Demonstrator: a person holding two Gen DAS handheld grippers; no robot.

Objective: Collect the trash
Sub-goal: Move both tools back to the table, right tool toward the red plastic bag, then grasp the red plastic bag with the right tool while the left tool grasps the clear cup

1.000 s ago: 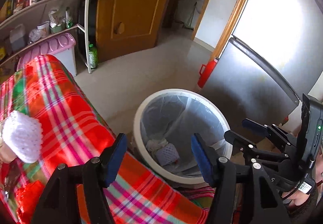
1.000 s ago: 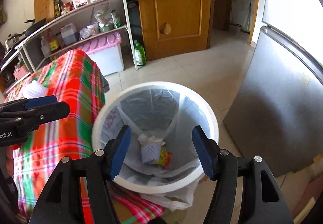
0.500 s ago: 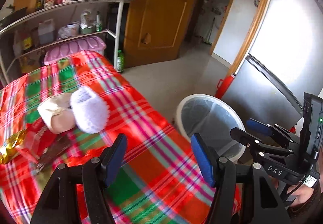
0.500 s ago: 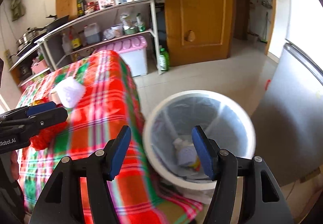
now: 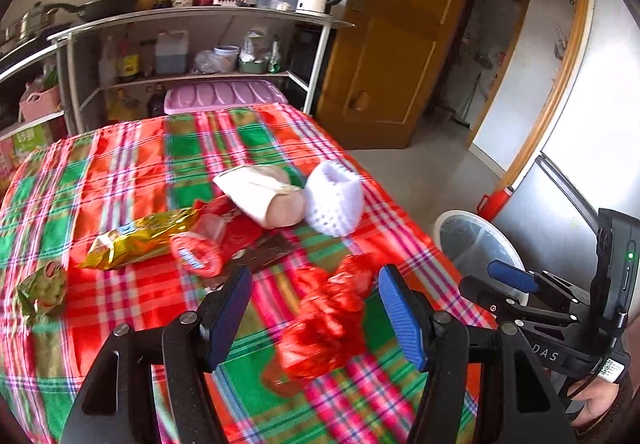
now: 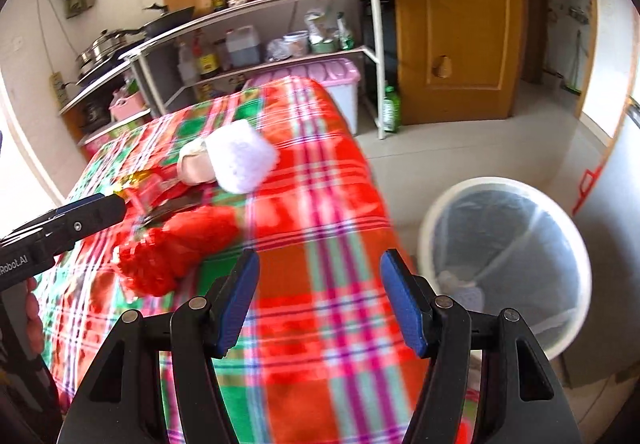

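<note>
Both views swung from bin (image 6: 504, 268) to table (image 5: 132, 172).

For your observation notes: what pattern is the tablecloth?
Red, green and pink plaid tablecloth; left wrist view.

The right gripper (image 5: 516, 278) body, at the left view's right edge, reads "DAS". The left gripper (image 6: 80, 214), at the right view's left edge, reads "Robot.AI".

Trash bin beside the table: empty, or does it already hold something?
Not empty. The trash bin, lined with a clear bag, shows a few pale scraps at its bottom in the right wrist view; what they are is too blurred to tell.
</note>
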